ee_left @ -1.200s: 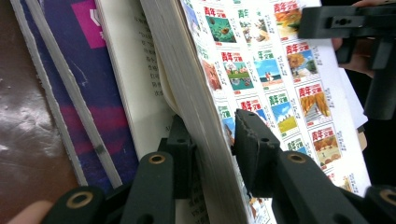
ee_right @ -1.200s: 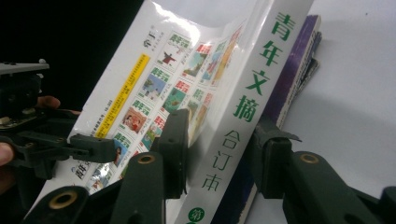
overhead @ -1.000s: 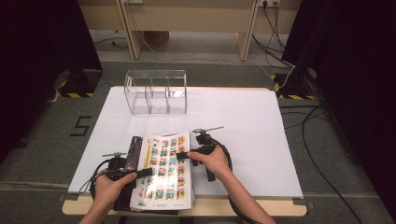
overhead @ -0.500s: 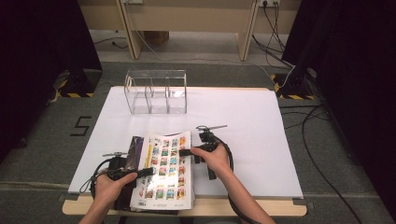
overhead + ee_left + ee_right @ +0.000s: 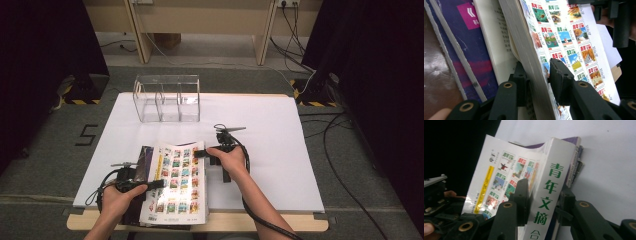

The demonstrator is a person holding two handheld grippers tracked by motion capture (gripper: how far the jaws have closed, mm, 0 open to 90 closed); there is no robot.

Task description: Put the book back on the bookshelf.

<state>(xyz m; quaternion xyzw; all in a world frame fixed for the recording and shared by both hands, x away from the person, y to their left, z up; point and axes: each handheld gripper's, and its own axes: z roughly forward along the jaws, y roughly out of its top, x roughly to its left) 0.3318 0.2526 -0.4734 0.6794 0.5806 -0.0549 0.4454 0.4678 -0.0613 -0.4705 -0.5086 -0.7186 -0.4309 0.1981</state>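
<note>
A thick white book with small colourful pictures on its cover lies at the table's near edge, on top of a purple book. My left gripper is shut on the white book's page edge, with the purple book beneath. My right gripper is shut on its spine, which bears green characters and is raised and tilted. The left gripper and right gripper each have one jaw on either side of the book.
A clear plastic organiser with three compartments stands at the back left of the white table sheet. The wooden table edge runs along the front. Cables and dark curtains surround the table.
My right hand has shifted a little up and to the right with the book's spine edge. The left hand has stayed about where it was.
</note>
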